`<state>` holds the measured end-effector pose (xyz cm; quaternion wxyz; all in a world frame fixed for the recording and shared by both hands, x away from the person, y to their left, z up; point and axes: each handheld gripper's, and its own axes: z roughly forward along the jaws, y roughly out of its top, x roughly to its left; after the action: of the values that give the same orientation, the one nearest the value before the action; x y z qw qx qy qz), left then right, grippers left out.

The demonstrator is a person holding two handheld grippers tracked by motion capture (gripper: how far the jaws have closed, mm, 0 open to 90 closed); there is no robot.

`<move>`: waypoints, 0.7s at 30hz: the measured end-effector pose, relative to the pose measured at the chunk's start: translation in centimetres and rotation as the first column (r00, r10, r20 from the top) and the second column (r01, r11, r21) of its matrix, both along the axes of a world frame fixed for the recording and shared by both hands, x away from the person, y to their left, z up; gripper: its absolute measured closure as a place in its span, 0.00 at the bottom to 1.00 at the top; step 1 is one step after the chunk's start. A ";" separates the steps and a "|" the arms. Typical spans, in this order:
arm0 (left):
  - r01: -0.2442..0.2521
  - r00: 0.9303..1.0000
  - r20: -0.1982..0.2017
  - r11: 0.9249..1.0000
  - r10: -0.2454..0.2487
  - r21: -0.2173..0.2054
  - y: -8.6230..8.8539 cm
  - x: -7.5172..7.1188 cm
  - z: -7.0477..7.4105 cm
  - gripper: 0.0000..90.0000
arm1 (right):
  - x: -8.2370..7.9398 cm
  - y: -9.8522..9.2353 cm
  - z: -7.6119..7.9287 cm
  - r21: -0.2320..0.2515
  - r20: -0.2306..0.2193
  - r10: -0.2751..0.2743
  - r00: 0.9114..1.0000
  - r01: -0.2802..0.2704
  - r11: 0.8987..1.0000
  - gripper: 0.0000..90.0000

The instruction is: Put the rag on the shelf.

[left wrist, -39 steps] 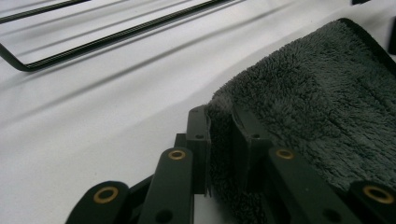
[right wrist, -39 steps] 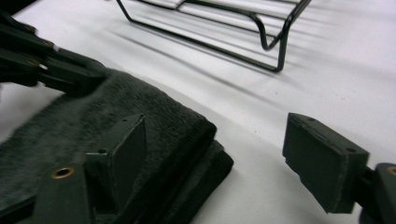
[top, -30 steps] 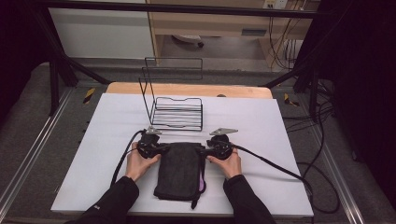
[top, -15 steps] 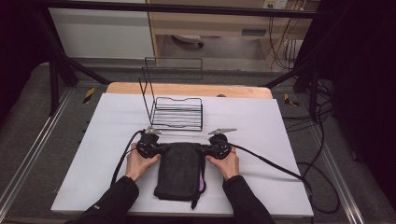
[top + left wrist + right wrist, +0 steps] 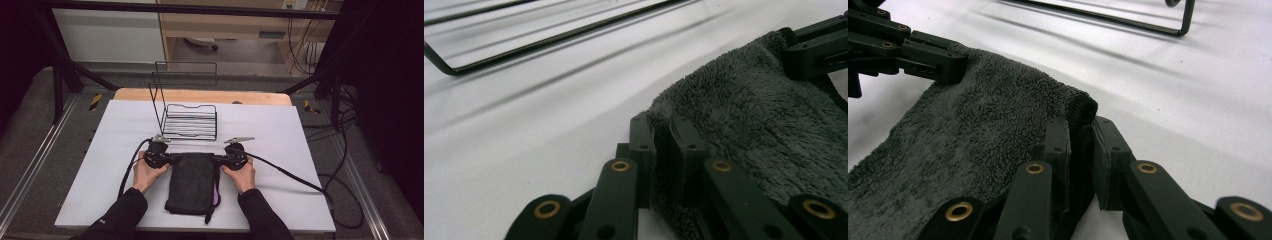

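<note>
Pinching the far corners of a dark grey towel (image 5: 191, 181), both grippers lay low on the white table (image 5: 110, 150), one at each side of the cloth. The left gripper (image 5: 663, 145) had its two black jaws closed on the towel's far left corner, the fleecy edge squeezed between the pads, with the rest of the cloth spreading away to that gripper's right in the left gripper view. The right gripper (image 5: 1079, 142) held the opposite far corner in the same way; its jaws had just been closing, and the rolled hem of the towel sat clamped between them, the cloth running off to its left in the right gripper view. Each gripper could be seen across the towel from the other, directly opposite, with the folded cloth stretched flat between them and trailing back toward the person. A purple strip (image 5: 216, 189) showed along the towel's right edge, behind the right gripper. Just beyond both grippers stood a black wire rack (image 5: 190, 120), near the towel's far edge but apart from it, its base resting on the table.
</note>
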<state>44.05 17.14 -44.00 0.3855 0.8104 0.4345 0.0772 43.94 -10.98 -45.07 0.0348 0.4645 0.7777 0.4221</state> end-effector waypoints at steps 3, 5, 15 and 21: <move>-0.001 1.000 0.017 1.000 0.001 -0.015 0.2 -0.3 0.5 0.91 | -0.1 -0.1 0.3 0.008 0.008 -0.001 1.000 0.001 1.000 0.88; 0.003 0.999 0.035 1.000 -0.003 -0.017 0.3 -0.5 0.9 0.91 | -0.2 -0.1 0.5 0.019 0.014 -0.001 1.000 0.000 1.000 0.89; 0.016 0.995 0.102 1.000 -0.014 -0.021 0.6 -1.9 2.5 0.91 | -0.9 -0.1 2.0 0.042 0.069 0.009 0.998 -0.012 0.999 0.89; 0.023 0.992 0.123 0.999 -0.017 -0.044 0.9 -2.4 3.5 0.91 | -1.4 -0.4 3.0 0.075 0.098 0.011 0.995 -0.019 0.997 0.89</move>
<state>41.69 18.09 -40.47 0.4307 0.7993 0.4035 0.1133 42.59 -11.39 -42.04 0.0517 0.4385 0.7619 0.4738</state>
